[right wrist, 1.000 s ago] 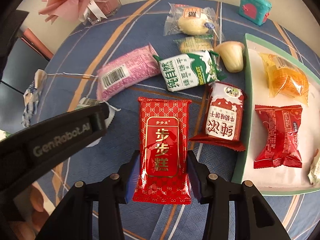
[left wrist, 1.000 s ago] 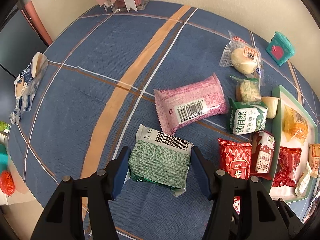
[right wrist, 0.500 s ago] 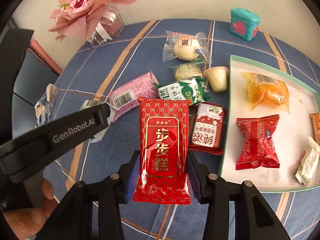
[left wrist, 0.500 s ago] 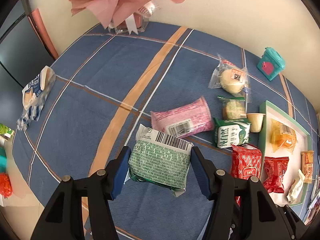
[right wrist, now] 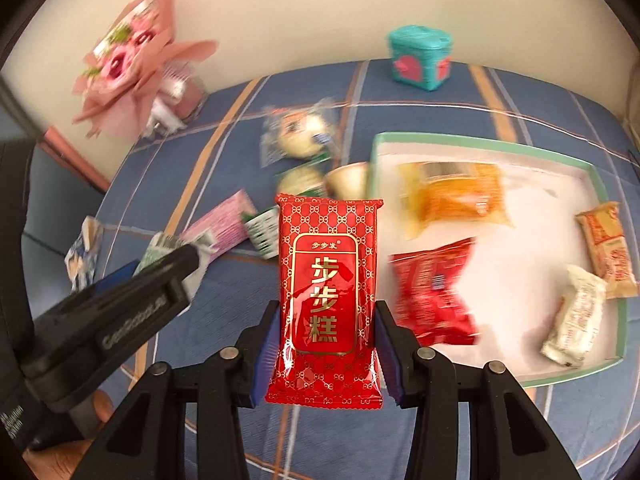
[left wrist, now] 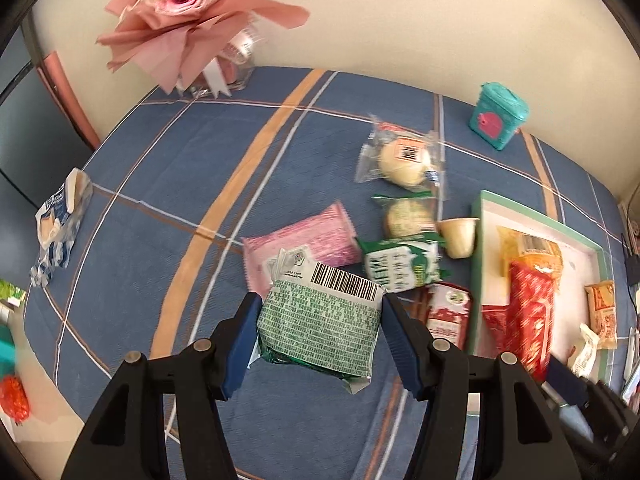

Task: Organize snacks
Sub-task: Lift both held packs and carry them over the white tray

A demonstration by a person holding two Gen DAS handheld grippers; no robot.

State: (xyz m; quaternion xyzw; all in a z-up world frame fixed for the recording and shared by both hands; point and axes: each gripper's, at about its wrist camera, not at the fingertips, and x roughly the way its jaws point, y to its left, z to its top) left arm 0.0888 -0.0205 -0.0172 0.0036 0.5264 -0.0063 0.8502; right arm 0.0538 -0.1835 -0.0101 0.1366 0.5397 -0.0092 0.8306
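Observation:
My left gripper (left wrist: 318, 332) is shut on a green snack packet (left wrist: 320, 324) with a barcode, held above the blue cloth. My right gripper (right wrist: 326, 344) is shut on a red cake packet (right wrist: 326, 300) with gold lettering, held in the air left of the white tray (right wrist: 560, 156); that packet also shows in the left wrist view (left wrist: 530, 312). The tray holds an orange packet (right wrist: 452, 196), a red packet (right wrist: 432, 288) and several small ones. Loose on the cloth lie a pink packet (left wrist: 304, 236), a green-white packet (left wrist: 400, 268), a bun packet (left wrist: 404, 158) and a jelly cup (left wrist: 458, 232).
A pink bouquet in a glass vase (left wrist: 192, 20) stands at the back left. A teal box (left wrist: 498, 120) stands at the back by the wall. A blue-white wrapper (left wrist: 56, 224) lies at the table's left edge. The left gripper's body (right wrist: 100, 320) shows left in the right wrist view.
Both grippers have lifted with their packets, so the table looks farther away. The right gripper has moved right, toward the tray.

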